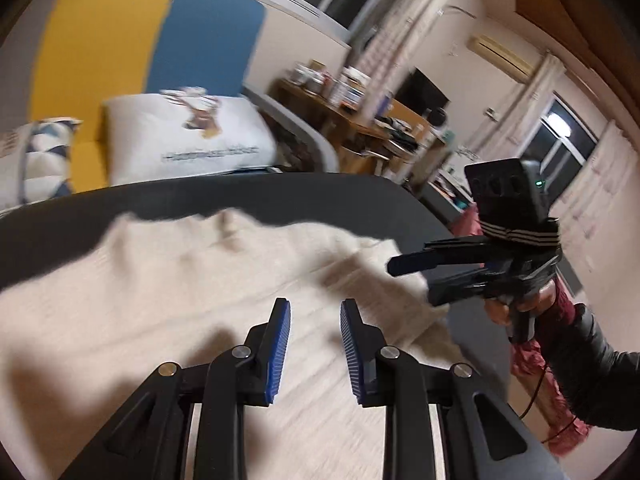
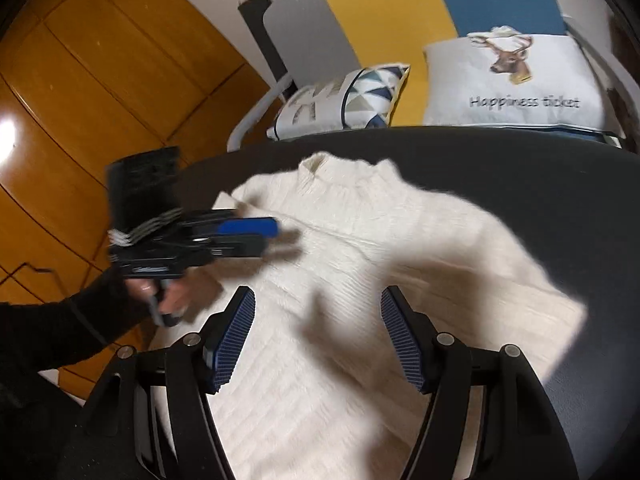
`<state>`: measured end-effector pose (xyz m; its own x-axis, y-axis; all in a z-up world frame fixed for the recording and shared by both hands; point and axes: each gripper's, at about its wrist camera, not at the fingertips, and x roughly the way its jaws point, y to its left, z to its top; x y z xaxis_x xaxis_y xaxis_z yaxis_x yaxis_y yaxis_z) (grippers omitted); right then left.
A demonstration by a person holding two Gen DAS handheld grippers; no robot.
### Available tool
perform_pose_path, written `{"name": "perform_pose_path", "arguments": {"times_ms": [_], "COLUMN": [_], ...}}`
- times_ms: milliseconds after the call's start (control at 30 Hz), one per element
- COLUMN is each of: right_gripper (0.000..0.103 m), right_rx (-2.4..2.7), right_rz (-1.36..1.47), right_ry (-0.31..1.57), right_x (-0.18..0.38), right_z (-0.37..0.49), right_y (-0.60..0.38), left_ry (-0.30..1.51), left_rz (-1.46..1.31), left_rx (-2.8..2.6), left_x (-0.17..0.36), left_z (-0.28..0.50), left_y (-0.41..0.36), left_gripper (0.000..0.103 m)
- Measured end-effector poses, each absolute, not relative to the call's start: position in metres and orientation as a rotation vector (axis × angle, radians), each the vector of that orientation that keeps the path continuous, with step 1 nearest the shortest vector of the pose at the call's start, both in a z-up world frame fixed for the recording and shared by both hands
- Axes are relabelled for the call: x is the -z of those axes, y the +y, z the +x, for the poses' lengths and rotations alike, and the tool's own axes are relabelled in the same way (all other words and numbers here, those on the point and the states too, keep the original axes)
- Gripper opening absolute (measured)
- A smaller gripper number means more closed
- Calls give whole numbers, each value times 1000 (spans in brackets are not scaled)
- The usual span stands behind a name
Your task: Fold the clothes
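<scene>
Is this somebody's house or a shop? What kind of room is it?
It looks like a room in somebody's home, probably a living room or bedroom. There are cushions behind the dark table, a cluttered wooden desk, curtains at the window, and a white sweater laid out for folding.

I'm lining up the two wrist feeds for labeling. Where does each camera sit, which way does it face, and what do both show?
Left wrist: on the left tool, facing across the cream sweater toward a desk; shows the right tool and right hand.
Right wrist: on the right tool, facing the sweater's collar and deer pillow; shows the left tool and left hand.
Shared: sweater, black table, deer pillow.
</scene>
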<state>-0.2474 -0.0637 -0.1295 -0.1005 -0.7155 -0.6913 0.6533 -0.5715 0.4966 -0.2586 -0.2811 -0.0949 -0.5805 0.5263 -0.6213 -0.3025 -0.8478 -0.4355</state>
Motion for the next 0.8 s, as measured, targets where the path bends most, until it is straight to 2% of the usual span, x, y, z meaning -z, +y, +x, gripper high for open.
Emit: {"name": "perform_pose_path", "arguments": {"times_ms": [100, 200, 267, 400, 500, 600, 700, 800], "right_gripper": [69, 69, 69, 69, 69, 69, 72, 73], "right_rx": [1914, 2026, 2084, 2166, 2177, 2224, 2267, 2312], "right_rz": [1279, 1275, 1237, 1217, 1160, 1158, 1212, 1165], "right_ry": [54, 208, 321, 332, 298, 317, 376, 348], "right_x": [151, 171, 169, 145, 132, 145, 169, 172], "right_z": [-248, -238, -226, -219, -209, -207, -209, -203], "right_y": [-76, -80, -87, -103, -131, -167, -187, -183], "left_ry": [-343, -397, -442, -481, -424, -417, -433, -474], "left_rz": [-1220, -1223, -1172, -1081, -1190, -1336, -1276, -1257], "left_rx": [-2512, -2528, -2551, -2648, -2776, -2809, -2824, -2845], "left_x": [116, 123, 114, 92, 98, 120, 123, 117], "left_z": [-255, -250, -242, -222, -221, -228, -220, -205], "left_y": [-297, -307, -313, -339, -363, -382, -385, -382], "left_gripper": [25, 23, 26, 28, 28, 27, 27, 27]}}
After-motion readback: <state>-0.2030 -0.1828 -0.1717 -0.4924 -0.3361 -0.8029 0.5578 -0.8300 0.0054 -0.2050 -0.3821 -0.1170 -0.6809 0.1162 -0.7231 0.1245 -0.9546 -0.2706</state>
